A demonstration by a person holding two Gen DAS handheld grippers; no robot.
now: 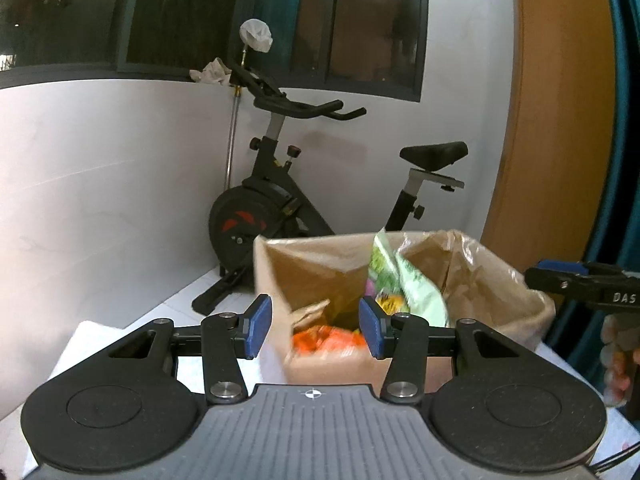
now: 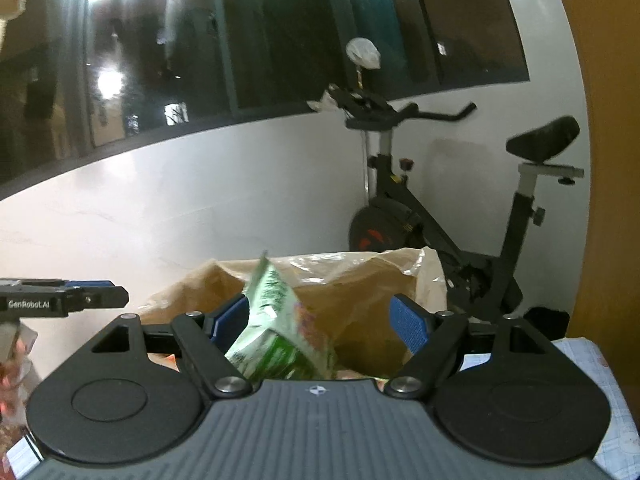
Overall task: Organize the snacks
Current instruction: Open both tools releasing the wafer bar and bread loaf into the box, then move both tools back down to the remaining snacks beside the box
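Observation:
A brown paper bag (image 1: 320,264) with a clear plastic liner stands open on the table. Inside it are orange snack packets (image 1: 328,340) and a green snack packet (image 1: 416,284) that leans upright. My left gripper (image 1: 317,326) is open at the bag's near corner, with the bag's edge between its blue pads but not pinched. In the right wrist view, my right gripper (image 2: 320,322) is open over the bag (image 2: 360,292). The green packet (image 2: 276,320) is blurred between its jaws, close to the left pad and not gripped. Each gripper shows at the edge of the other's view.
A black exercise bike (image 1: 280,200) stands behind the bag against the white wall. A wooden door (image 1: 560,120) is at the right. The table has a white cloth (image 1: 80,344). A person's hand (image 1: 616,360) holds the right gripper. More packets (image 2: 12,360) lie at the left.

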